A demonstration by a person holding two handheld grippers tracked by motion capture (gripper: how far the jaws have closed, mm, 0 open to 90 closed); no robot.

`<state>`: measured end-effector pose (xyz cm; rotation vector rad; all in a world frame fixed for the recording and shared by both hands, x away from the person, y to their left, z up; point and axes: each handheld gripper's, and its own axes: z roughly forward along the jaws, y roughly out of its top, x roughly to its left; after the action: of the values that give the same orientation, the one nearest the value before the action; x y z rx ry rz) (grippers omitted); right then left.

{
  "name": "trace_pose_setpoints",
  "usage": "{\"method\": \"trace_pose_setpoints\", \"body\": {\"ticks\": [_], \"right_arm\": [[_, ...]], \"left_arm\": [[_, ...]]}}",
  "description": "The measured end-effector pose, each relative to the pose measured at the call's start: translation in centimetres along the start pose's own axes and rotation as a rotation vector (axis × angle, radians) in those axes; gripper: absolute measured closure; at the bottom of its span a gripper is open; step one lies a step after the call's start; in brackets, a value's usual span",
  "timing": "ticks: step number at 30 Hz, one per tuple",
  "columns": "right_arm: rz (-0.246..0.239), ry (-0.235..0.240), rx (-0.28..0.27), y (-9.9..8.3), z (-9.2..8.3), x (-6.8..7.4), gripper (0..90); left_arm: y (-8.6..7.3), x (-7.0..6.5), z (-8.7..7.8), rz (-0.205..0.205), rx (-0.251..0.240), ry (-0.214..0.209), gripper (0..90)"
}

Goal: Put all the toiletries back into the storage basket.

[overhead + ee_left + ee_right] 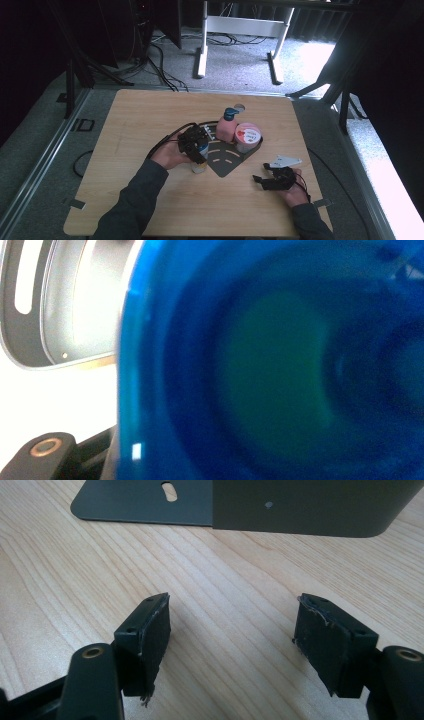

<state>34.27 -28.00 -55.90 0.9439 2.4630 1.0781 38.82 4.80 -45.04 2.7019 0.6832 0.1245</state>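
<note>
Light wooden counter [150, 120] carries a dark grey, fan-shaped metal rack [227, 159] near its middle; on the rack's far side stand a pink plastic bottle with a blue cap [227, 126] and, just beside it to the right, a round tub with a red-and-white lid [248, 137]; a small white wedge-shaped card [286, 160] lies on the bare wood right of the rack, near the right tool; beyond the counter, grey floor with cables and the white legs of a desk frame [240, 30].

Left tool [194, 143] sits at the rack's left edge, over a pale cylindrical container with a blue top [200, 162]; the left hand [172, 155] wraps it from the left, sleeve coming in from bottom centre; in the left gripper view a blurred translucent blue surface [270, 365] presses close to the lens and hides the jaws, so I cannot tell whether this tool is clamped or parted.

Right tool [272, 177] rests low over bare wood, well apart from the left one; right hand [295, 192] behind it; in the right gripper view [232, 630] the jaws stand wide apart with nothing between them, aimed toward the rack's dark upright wall [310, 505].
</note>
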Motion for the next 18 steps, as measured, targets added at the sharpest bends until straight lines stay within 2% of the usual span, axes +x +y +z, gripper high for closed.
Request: {"method": "trace_pose_setpoints", "body": {"ticks": [12, 18], "right_arm": [[-0.002, 0.0, -0.001, 0.0, 0.0, 0.0, 30.2], [-0.004, -0.001, -0.002, 0.0, 0.0, 0.0, 30.2]], "left_arm": [[1.0, -0.1, -0.1, 0.002, -0.011, -0.002, 54.9], [1.4, 0.2, -0.3, -0.025, -0.036, 0.008, 55.0]]}}
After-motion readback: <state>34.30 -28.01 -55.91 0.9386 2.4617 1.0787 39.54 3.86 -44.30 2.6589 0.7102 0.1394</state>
